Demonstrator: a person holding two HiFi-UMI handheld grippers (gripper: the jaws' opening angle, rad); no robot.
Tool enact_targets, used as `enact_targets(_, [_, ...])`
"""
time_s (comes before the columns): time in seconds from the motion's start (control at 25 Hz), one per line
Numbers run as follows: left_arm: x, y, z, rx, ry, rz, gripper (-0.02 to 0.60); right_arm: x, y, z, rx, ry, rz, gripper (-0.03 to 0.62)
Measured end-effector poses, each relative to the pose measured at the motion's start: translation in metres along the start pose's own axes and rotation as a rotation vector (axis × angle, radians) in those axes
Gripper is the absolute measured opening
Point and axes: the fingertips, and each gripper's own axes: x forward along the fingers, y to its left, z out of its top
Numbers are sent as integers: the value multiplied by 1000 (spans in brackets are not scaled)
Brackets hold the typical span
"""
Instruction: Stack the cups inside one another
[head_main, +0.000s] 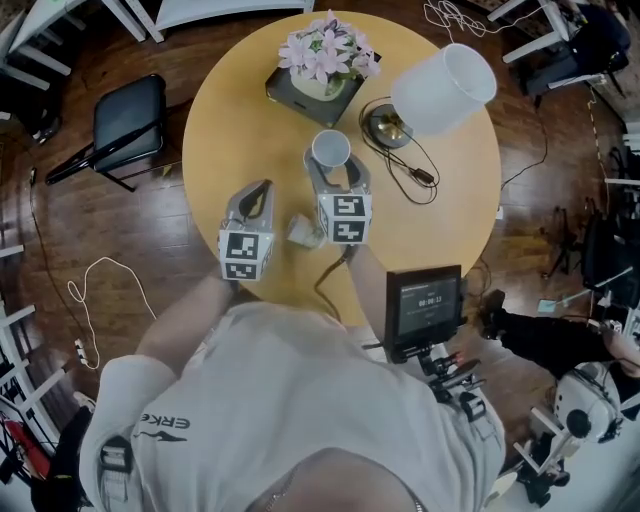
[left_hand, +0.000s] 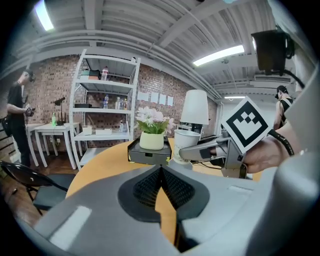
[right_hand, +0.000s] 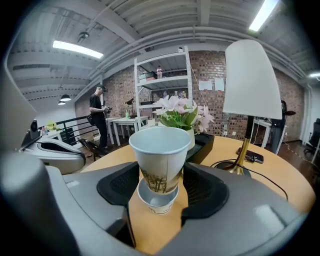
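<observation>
Your right gripper (right_hand: 159, 175) clamps a paper cup (right_hand: 160, 147) at mid-wall, jaws set fairly wide around it. Light and thin-walled, the cup would likely buckle under a hard squeeze, so a gentle hold below the rim suits it. It hangs over a second cup (right_hand: 158, 202) on the table (right_hand: 280, 185), left of the lamp (right_hand: 251, 80). Your left gripper (left_hand: 161, 172), farther from the lamp, is closed and empty.

On the table (head_main: 230, 130), a flower pot (head_main: 325, 60) stands on a box (head_main: 285, 90) at the far side, with a lamp (head_main: 440, 88) just to its right. Nearer the person, the right tongs (head_main: 335, 172) hold the upper cup (head_main: 331, 150) upright, directly above the lower cup (right_hand: 157, 197), which stands on the table. The left tongs (head_main: 258, 195) lie beside them on the left. A chair (head_main: 130, 120) stands on the floor left of the table.
</observation>
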Motion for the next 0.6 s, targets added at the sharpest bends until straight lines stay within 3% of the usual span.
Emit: enact_targets(0.6, [11, 1, -20, -21, 33, -10, 2, 15, 3, -25, 5, 55, 15, 293])
